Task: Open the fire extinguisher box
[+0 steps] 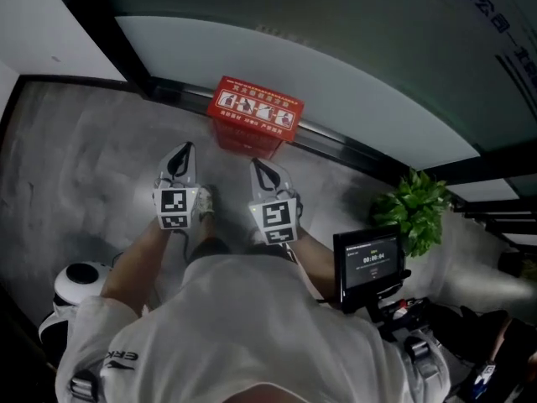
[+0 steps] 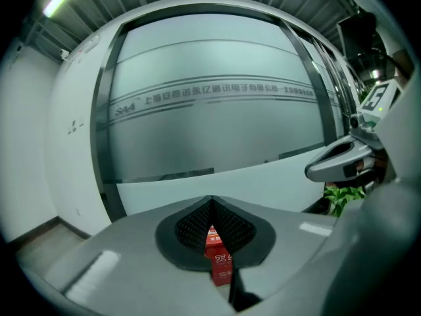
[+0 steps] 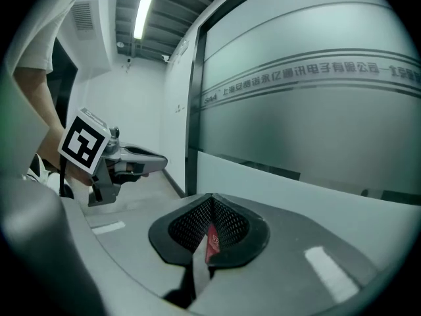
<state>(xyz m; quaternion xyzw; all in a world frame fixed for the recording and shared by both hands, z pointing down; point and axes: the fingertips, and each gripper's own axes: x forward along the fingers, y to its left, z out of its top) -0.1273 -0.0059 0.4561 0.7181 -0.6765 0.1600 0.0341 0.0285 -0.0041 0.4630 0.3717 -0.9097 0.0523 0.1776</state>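
A red fire extinguisher box point(image 1: 254, 117) stands on the grey floor against the frosted glass wall, its lid with white pictograms facing up. My left gripper point(image 1: 181, 156) hovers short of the box, to its left, jaws shut with nothing held. My right gripper point(image 1: 259, 168) hangs just before the box's front, also shut and empty. In the left gripper view a slice of the red box point(image 2: 220, 262) shows through the slit between the shut jaws of that gripper point(image 2: 212, 206). The right gripper view shows a sliver of red box point(image 3: 212, 243) past the shut right gripper point(image 3: 210, 204).
A frosted glass wall point(image 1: 319, 65) with a dark bottom rail runs behind the box. A potted green plant point(image 1: 415, 208) stands at the right. A small screen on a stand point(image 1: 369, 263) is by my right arm. A white round device point(image 1: 80, 280) sits low left.
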